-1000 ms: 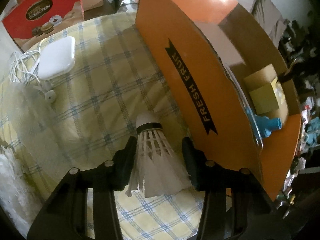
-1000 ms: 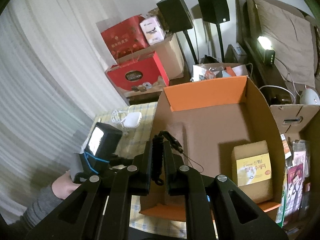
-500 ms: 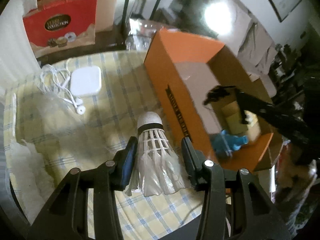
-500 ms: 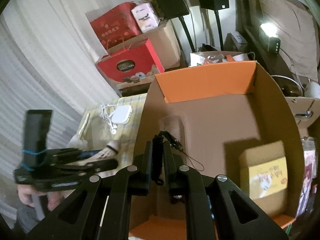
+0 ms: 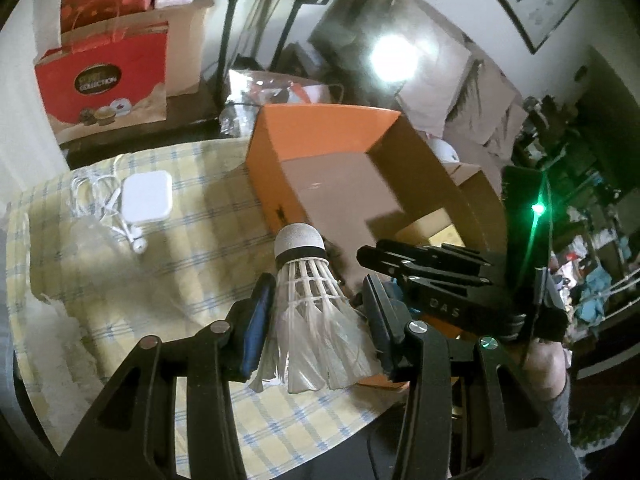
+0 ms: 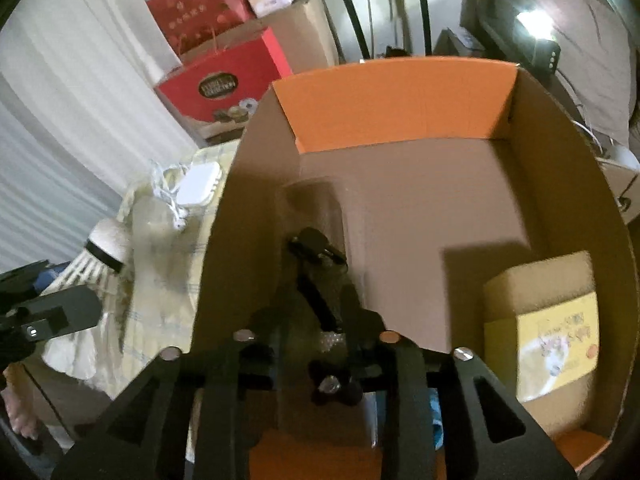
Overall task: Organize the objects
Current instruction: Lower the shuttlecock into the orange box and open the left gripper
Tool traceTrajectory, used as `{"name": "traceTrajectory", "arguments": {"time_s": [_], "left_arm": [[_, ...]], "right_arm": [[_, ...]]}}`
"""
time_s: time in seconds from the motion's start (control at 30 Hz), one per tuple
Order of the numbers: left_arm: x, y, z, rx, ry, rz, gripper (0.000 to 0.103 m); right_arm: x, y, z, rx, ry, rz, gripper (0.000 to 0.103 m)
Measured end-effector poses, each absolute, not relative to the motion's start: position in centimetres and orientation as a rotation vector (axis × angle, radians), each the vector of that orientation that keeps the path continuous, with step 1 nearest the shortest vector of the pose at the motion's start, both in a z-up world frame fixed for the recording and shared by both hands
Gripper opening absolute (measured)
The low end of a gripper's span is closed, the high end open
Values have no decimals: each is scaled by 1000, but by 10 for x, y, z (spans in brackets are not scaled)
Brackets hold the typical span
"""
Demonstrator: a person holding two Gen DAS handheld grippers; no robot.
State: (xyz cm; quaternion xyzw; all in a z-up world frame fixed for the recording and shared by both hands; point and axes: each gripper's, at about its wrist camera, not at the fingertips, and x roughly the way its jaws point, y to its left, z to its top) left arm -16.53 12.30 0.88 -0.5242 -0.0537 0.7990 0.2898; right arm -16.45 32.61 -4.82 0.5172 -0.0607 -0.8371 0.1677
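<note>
My left gripper (image 5: 318, 292) is shut on the feather skirt of a white shuttlecock (image 5: 312, 300), cork end forward, held above the checked tablecloth (image 5: 180, 264) beside the orange cardboard box (image 5: 320, 136). The shuttlecock (image 6: 100, 256) also shows at the left of the right wrist view. My right gripper (image 6: 316, 304) hangs inside the open box (image 6: 400, 100). Its jaws are opening, and a black strap with a clip (image 6: 316, 248) stands tilted and loose between them. In the left wrist view the right gripper (image 5: 382, 264) reaches over the box's near wall.
A small cardboard box with a yellow label (image 6: 540, 332) lies in the orange box's right corner. A white square case with a coiled cable (image 5: 147, 196) and clear plastic (image 5: 80, 236) lie on the cloth. Red gift bags (image 5: 100, 80) and speaker stands stand behind the table.
My left gripper rose with the shuttlecock, so more of the table and box shows. My right gripper sank into the box and its jaws parted from the black strap.
</note>
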Motion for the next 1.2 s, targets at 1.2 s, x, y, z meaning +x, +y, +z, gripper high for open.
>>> {"name": "traceTrajectory", "arguments": {"time_s": [1.2], "left_arm": [[-188, 289, -49, -1573, -45, 2027, 56]], "right_arm": [[-98, 447, 11, 1322, -329, -2623, 40]]}}
